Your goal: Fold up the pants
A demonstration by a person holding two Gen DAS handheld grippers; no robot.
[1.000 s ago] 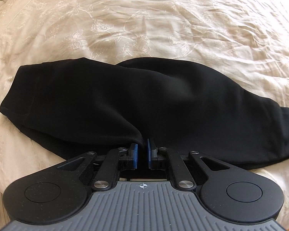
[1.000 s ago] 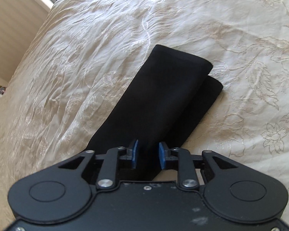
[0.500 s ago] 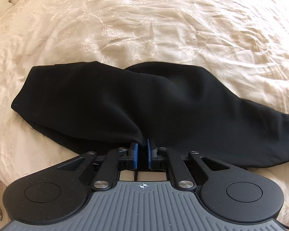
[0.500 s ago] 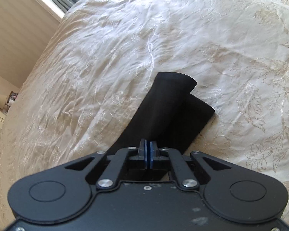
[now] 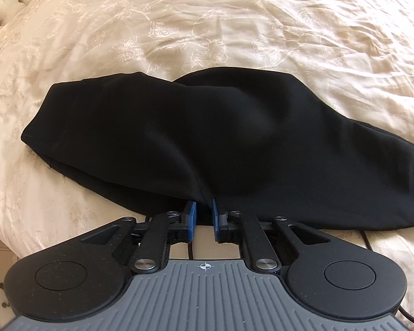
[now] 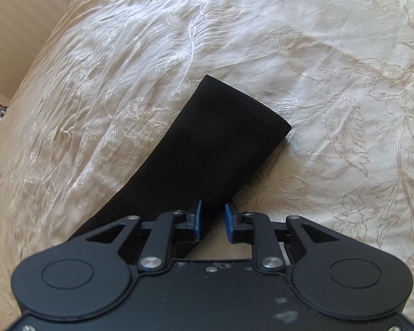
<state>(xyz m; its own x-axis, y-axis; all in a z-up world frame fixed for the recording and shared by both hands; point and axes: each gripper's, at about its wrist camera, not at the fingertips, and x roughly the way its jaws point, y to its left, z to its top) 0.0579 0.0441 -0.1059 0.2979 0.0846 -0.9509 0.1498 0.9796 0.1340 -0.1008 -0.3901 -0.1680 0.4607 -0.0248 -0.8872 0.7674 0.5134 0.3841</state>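
Observation:
The black pants (image 5: 212, 143) lie on a cream embroidered bedspread (image 5: 207, 22), waist end to the left and legs running off right. My left gripper (image 5: 202, 218) is at the near edge of the pants, its blue pads close together with a fold of black cloth pinched between them. In the right wrist view the leg end of the pants (image 6: 215, 143) lies flat with the cuff away from me. My right gripper (image 6: 212, 222) is open at the near edge of the leg, with cloth lying partly between its blue pads.
A tufted cream headboard (image 5: 5, 2) shows at the upper left of the left wrist view. The bed's near edge and a cable (image 5: 368, 244) lie just below the left gripper. A wall and window edge (image 6: 19, 19) show at the upper left of the right wrist view.
My right gripper was shut on the leg half a second ago, lifting it; now it is open and the leg lies flat. The left gripper's pads have parted slightly, still holding cloth.

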